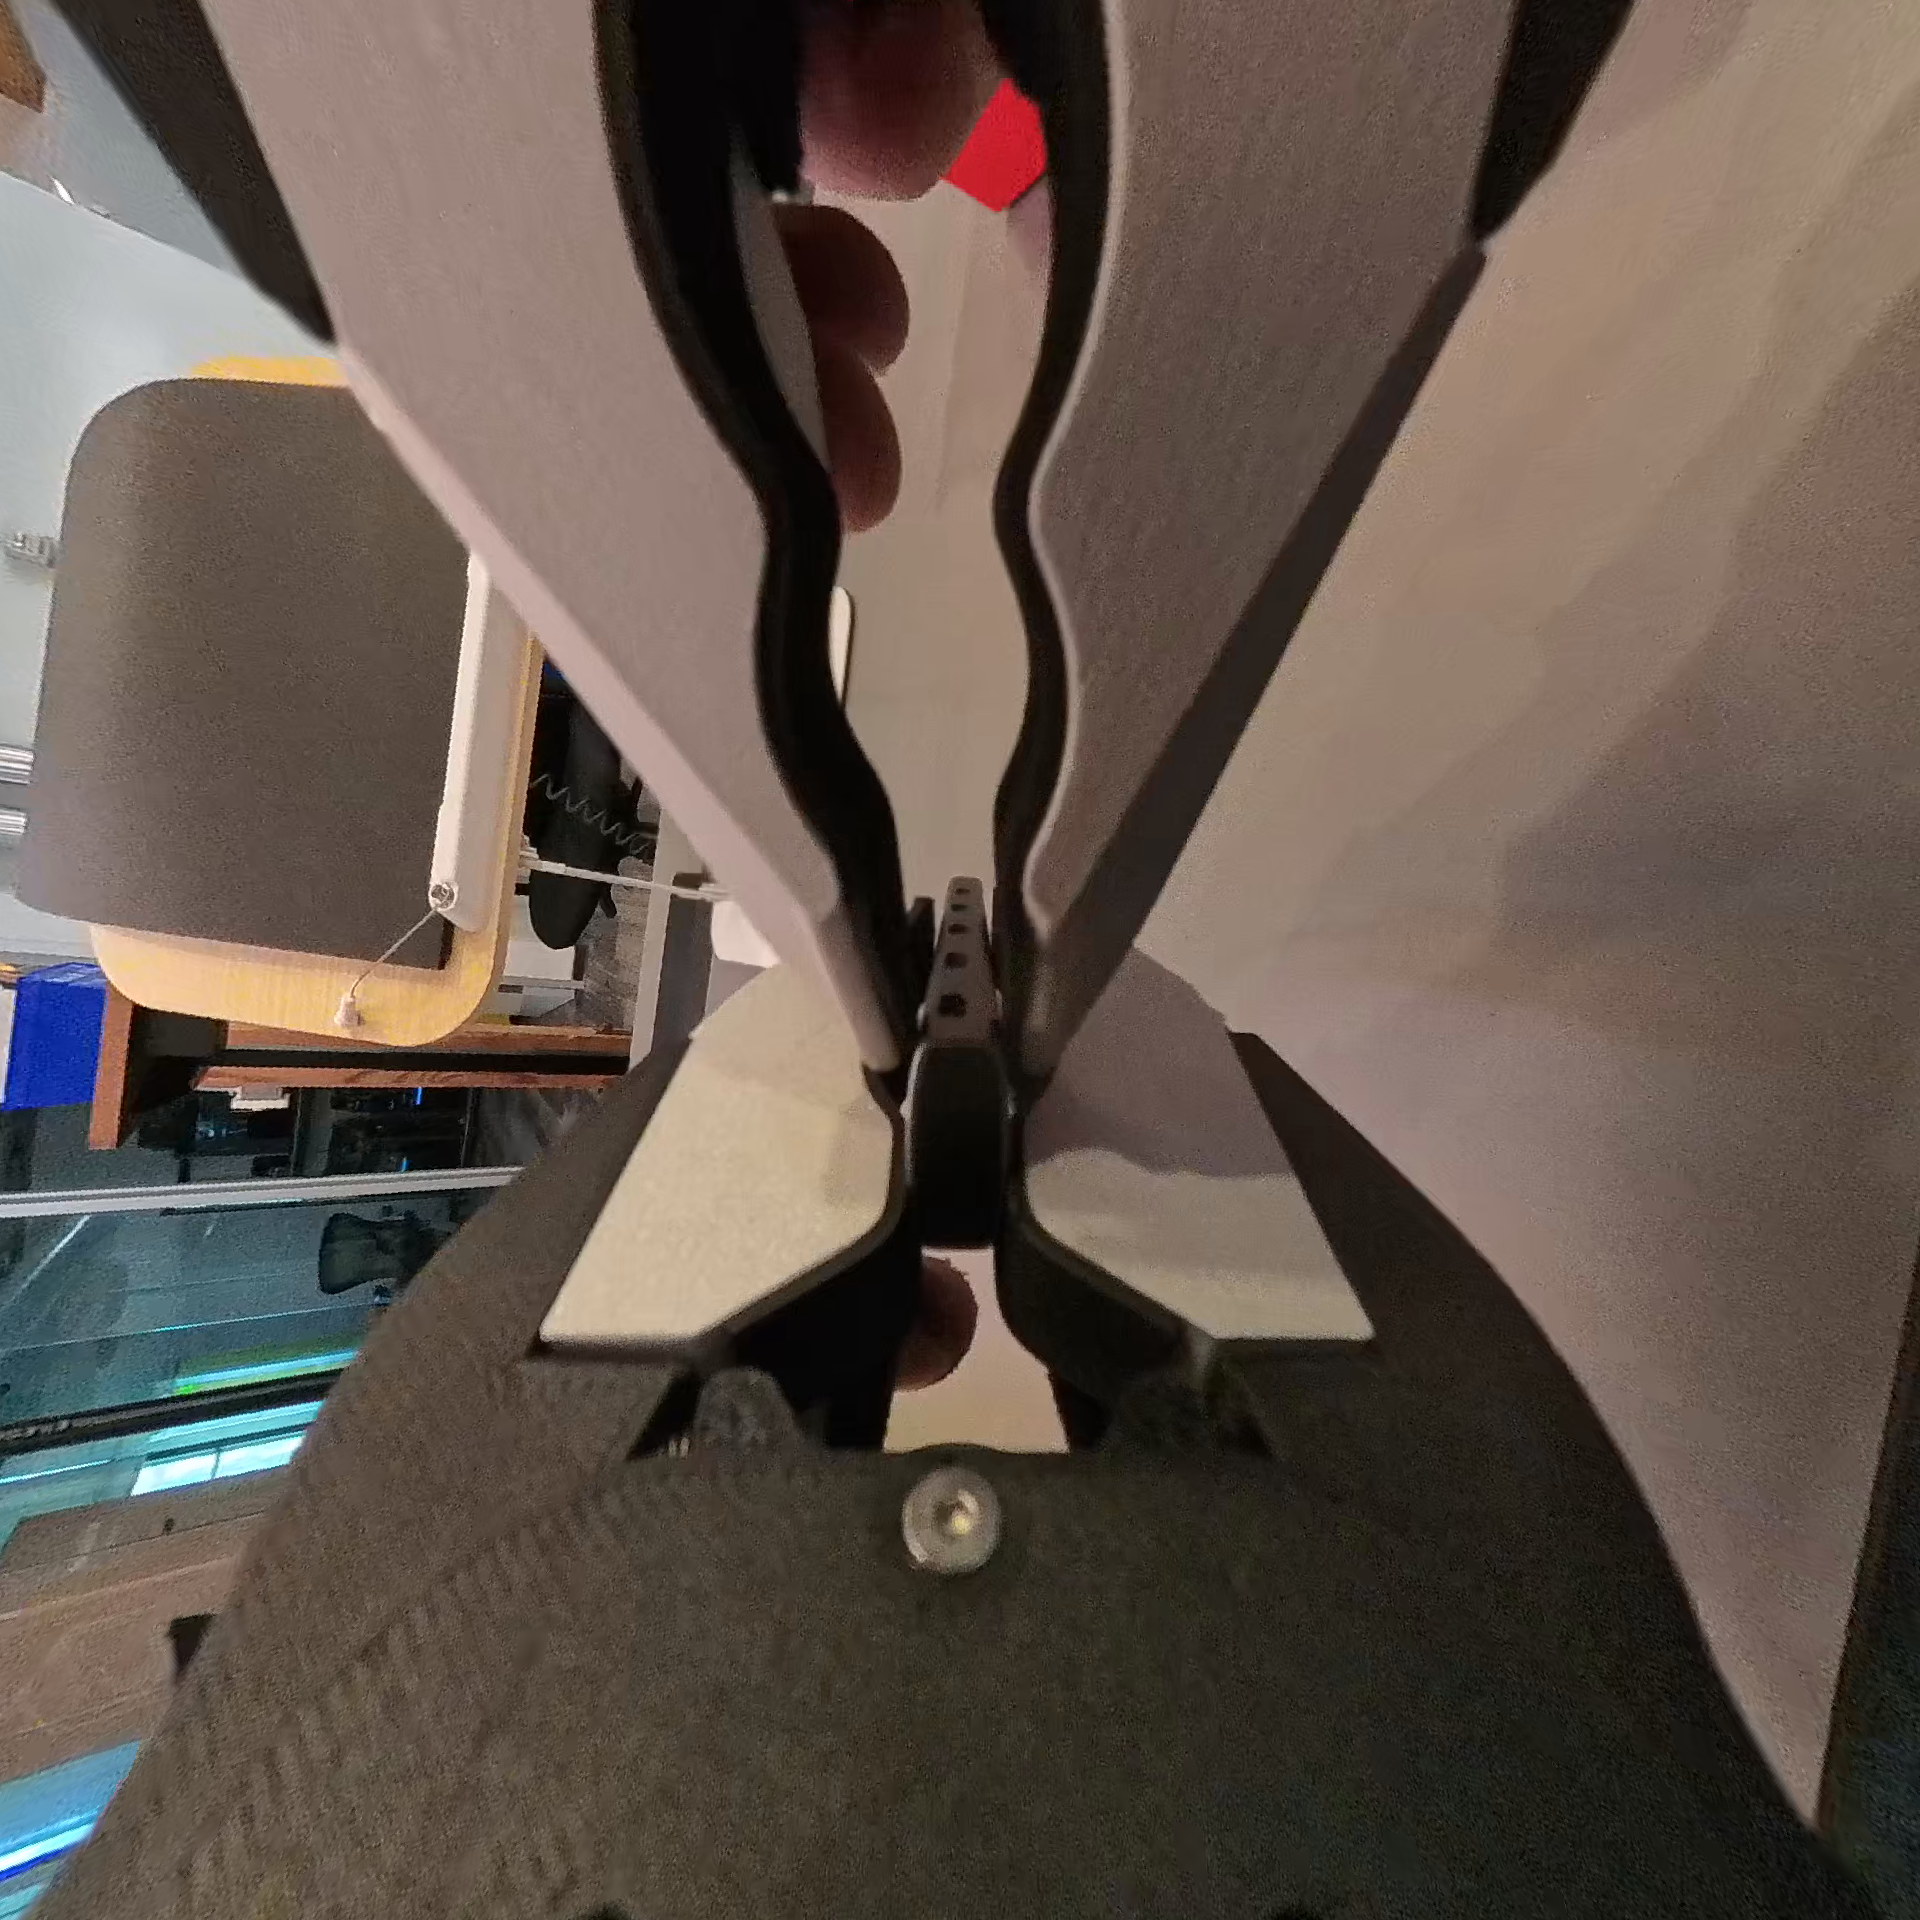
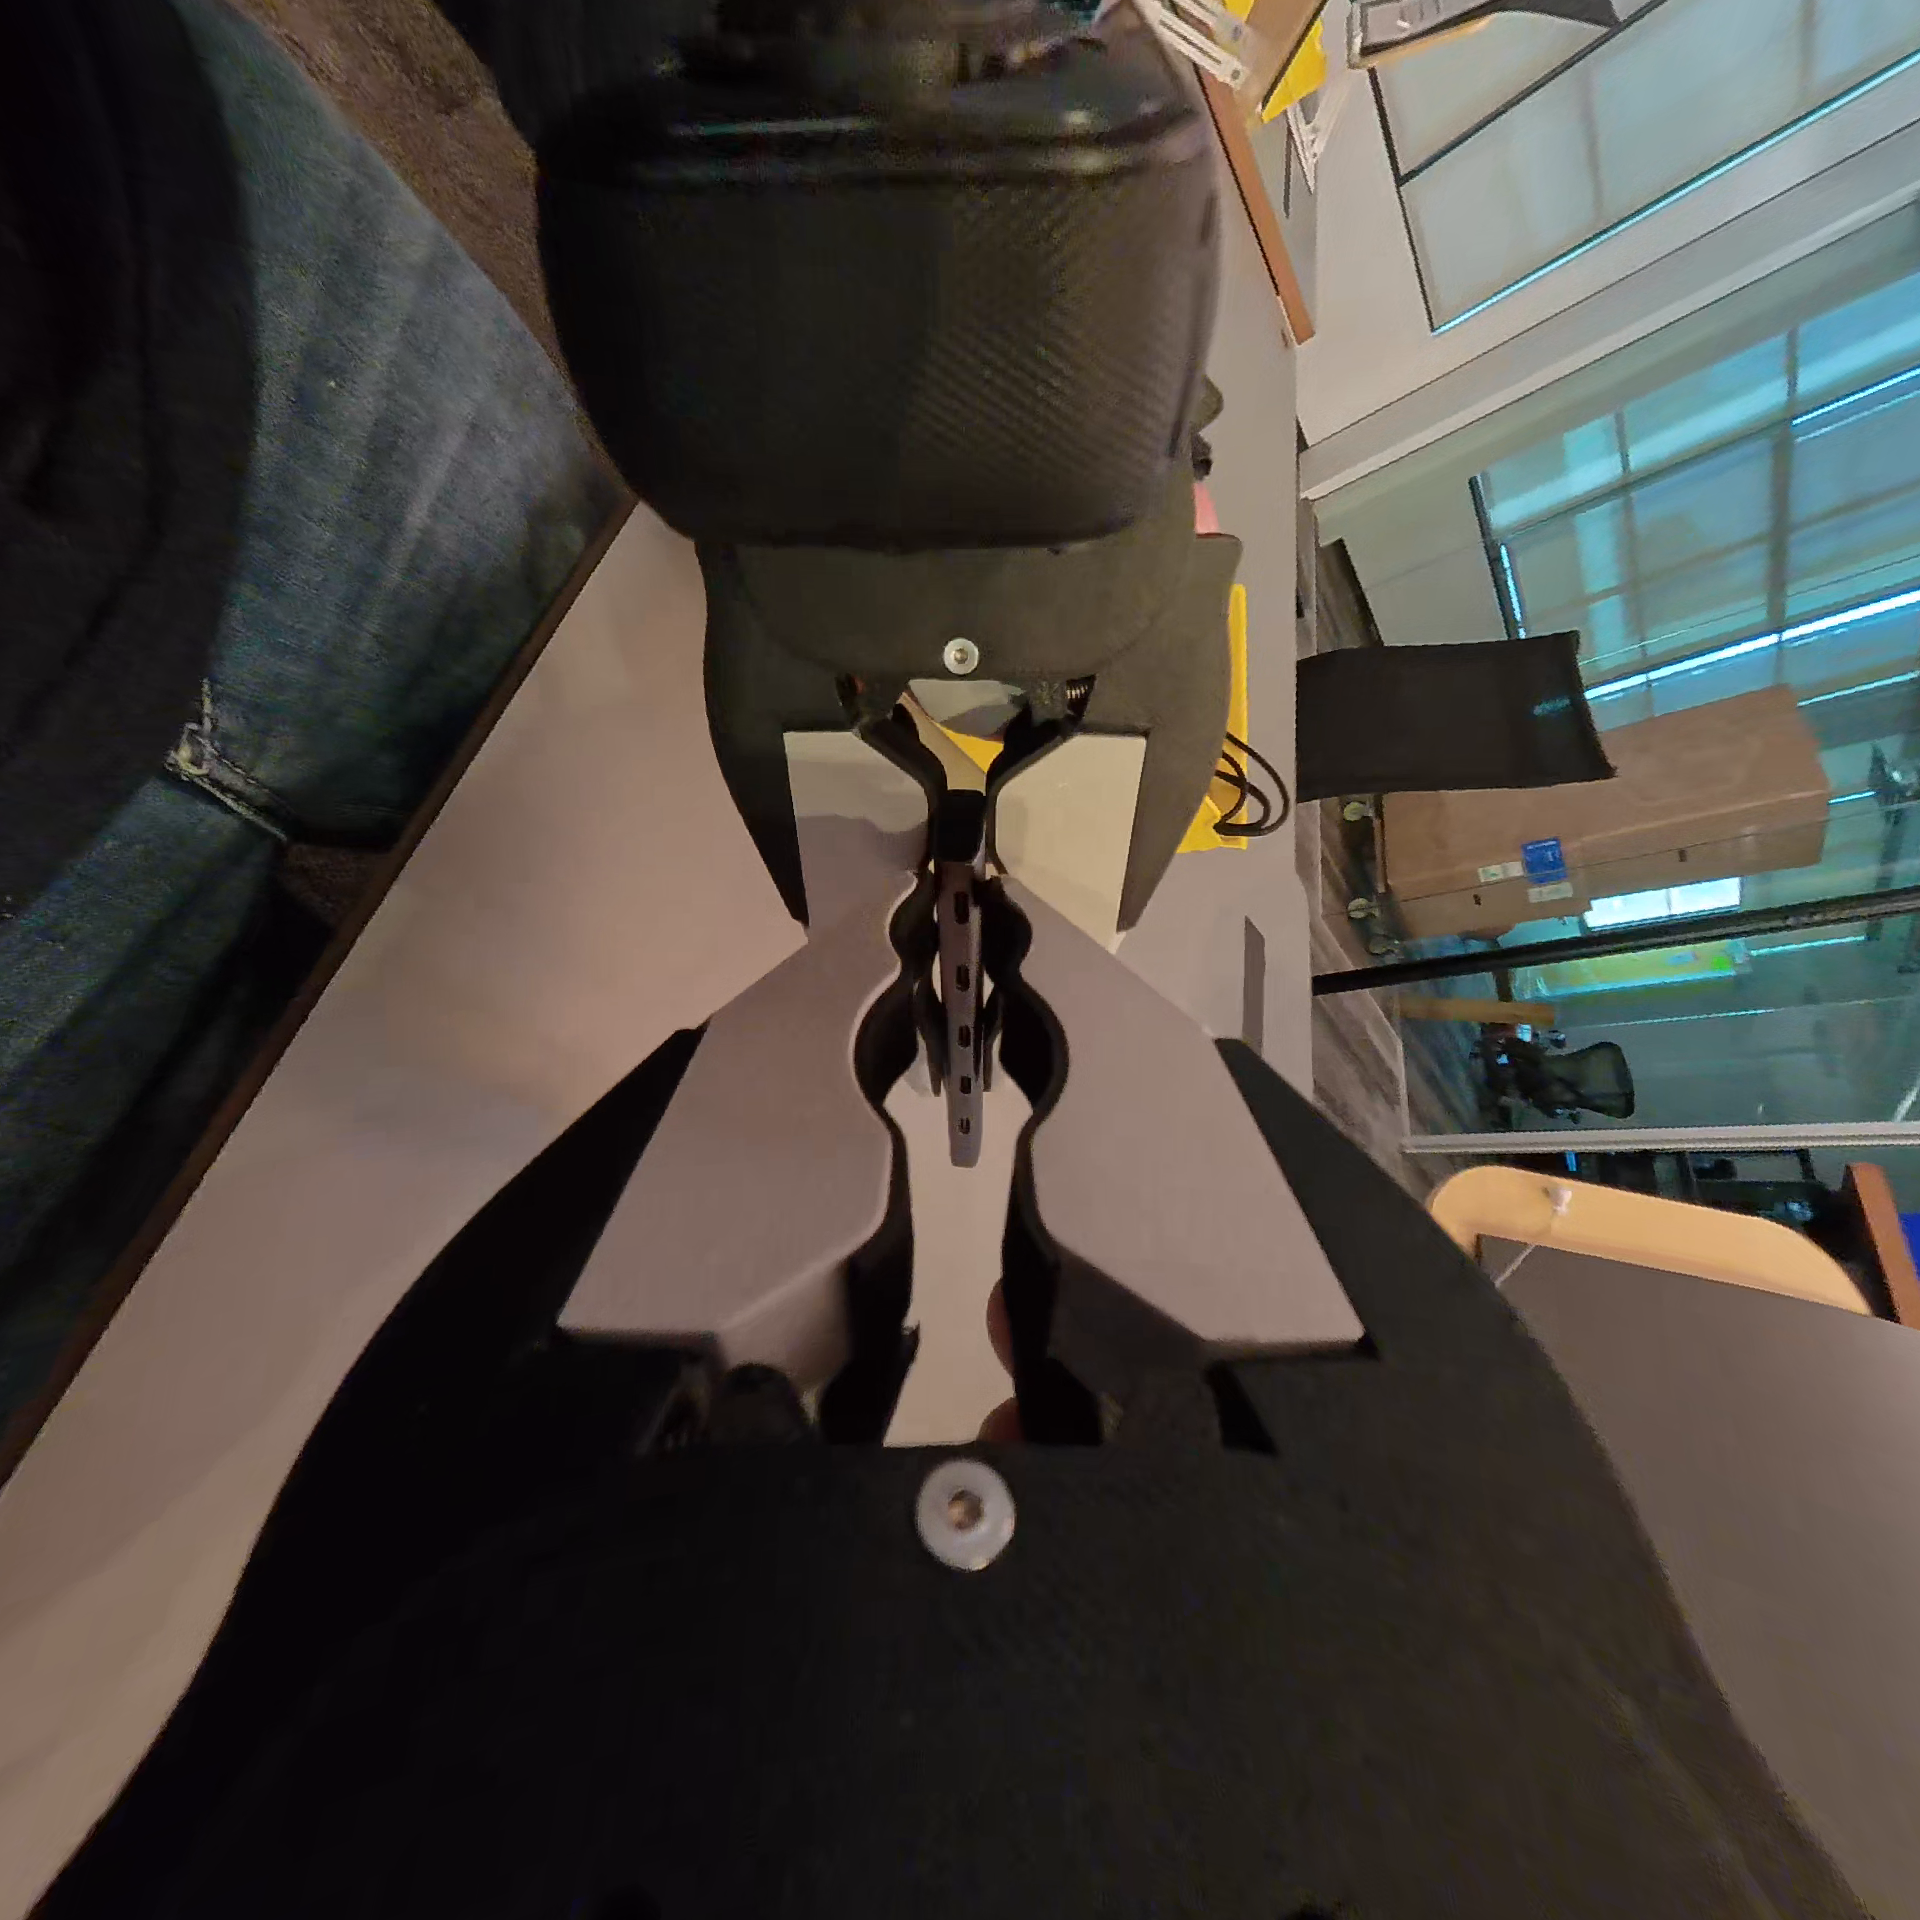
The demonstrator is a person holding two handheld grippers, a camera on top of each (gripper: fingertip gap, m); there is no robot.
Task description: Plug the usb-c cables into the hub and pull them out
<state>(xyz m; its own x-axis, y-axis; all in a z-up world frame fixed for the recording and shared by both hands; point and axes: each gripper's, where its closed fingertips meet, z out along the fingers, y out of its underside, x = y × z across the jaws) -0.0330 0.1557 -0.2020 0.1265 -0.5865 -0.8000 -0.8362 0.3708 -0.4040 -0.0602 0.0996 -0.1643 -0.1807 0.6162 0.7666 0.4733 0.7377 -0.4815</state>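
Observation:
The hub point(image 2: 964, 1049) is a thin grey bar with a row of several small ports and a black end piece point(image 2: 964, 821). It is held edge-on above the white table point(image 2: 499, 1039). My right gripper point(image 2: 961, 899) is shut on the grey bar, its wavy black pads pressed on both sides. My left gripper point(image 2: 966, 836) faces it from the far side and is shut on the black end piece. In the left wrist view my left gripper point(image 1: 956, 1101) clamps the black end point(image 1: 956, 1153), the ported bar point(image 1: 961, 956) runs away from it, and the right gripper point(image 1: 956, 1023) closes on that bar. No plugged cable shows.
A yellow object point(image 2: 1231, 707) with black cable loops point(image 2: 1252, 800) lies on the table behind the left gripper. A person's jeans point(image 2: 312, 520) are beyond the table's left edge. A hand point(image 1: 847, 343) shows behind the right gripper's fingers. A padded chair back point(image 1: 249, 665) stands at left.

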